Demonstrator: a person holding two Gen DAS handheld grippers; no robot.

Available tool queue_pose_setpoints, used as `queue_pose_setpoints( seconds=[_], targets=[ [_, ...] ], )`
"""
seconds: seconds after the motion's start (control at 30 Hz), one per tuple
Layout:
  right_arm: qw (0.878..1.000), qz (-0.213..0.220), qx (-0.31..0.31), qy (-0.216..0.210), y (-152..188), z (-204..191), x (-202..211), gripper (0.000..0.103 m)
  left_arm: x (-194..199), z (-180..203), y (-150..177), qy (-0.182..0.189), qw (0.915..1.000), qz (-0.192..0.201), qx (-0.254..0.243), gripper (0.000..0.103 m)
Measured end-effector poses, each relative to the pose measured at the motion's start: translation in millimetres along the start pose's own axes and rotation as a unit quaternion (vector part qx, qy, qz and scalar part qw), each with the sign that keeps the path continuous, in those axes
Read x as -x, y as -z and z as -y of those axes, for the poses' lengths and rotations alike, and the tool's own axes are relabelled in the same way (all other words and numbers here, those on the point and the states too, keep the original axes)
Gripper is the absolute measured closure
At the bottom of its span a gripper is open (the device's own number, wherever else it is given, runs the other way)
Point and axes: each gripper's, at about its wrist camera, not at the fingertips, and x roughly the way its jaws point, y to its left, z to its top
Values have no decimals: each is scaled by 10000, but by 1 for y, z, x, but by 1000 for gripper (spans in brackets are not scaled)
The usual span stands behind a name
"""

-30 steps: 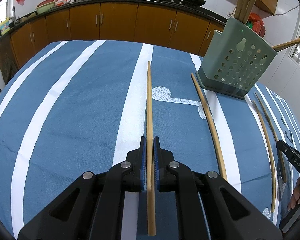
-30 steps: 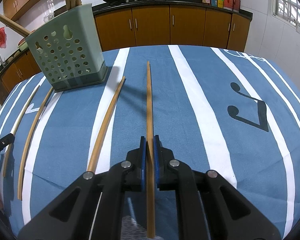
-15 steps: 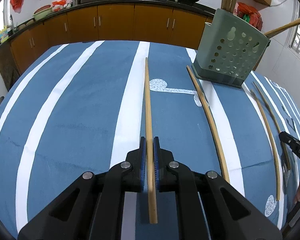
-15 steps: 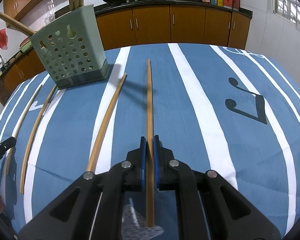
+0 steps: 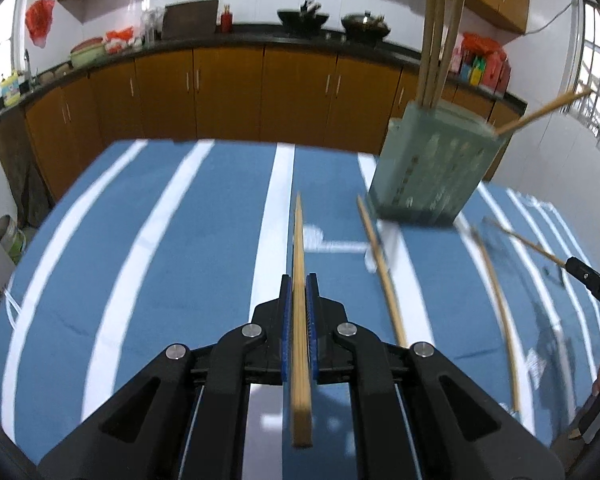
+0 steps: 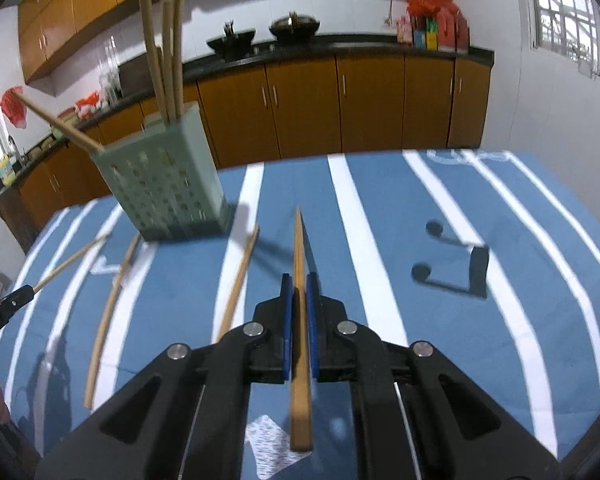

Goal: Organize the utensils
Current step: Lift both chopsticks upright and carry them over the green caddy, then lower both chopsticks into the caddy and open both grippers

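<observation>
Left wrist view: left hand-held gripper (image 5: 299,294) is closed on a chopstick (image 5: 299,264), blue pads pinching it near its thick end; the thin end points forward, clear of the blue striped cloth on the desk (image 5: 172,264). Green perforated utensil holder (image 5: 428,176) stands at upper right on the desk, with several chopsticks upright in it and one leaning out to the right. Two loose chopsticks lie on the cloth: one (image 5: 382,276) just right of the gripper, its far tip close to the holder's base; another (image 5: 500,320) further right. Frame is motion-blurred.

Right wrist view: right hand-held gripper (image 6: 299,294) is likewise closed on a second chopstick (image 6: 299,264), gripped near the thick end, tip forward and above the cloth. Holder (image 6: 164,192) sits at upper left here. One loose chopstick (image 6: 238,280) lies just left of the gripper; another (image 6: 108,316) lies further left. At the far left edge, the other gripper's tip shows with its chopstick (image 6: 72,258) angled toward the holder.

Wooden cabinets (image 6: 340,108) line the back wall.
</observation>
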Motion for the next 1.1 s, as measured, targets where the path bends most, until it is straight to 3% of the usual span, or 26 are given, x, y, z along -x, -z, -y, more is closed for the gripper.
queue_pose_setpoints(
  seconds=[0.33, 0.8, 0.9, 1.1],
  targets=[
    [9964, 829, 57, -149, -36, -8, 41, 95, 40, -5, -38, 206, 9971, 705, 174, 96],
    [9931, 1131, 241, -178, -57, -14, 54, 95, 51, -2, -53, 287, 9952, 923, 148, 96],
    [9921, 1176, 231, -383, -69, -17, 65, 95, 59, 4, -60, 475, 9940, 979, 120, 96],
    [9835, 1277, 75, -1280, -100, -23, 100, 95, 87, 26, -78, 915, 9876, 1274, -71, 96]
  ],
)
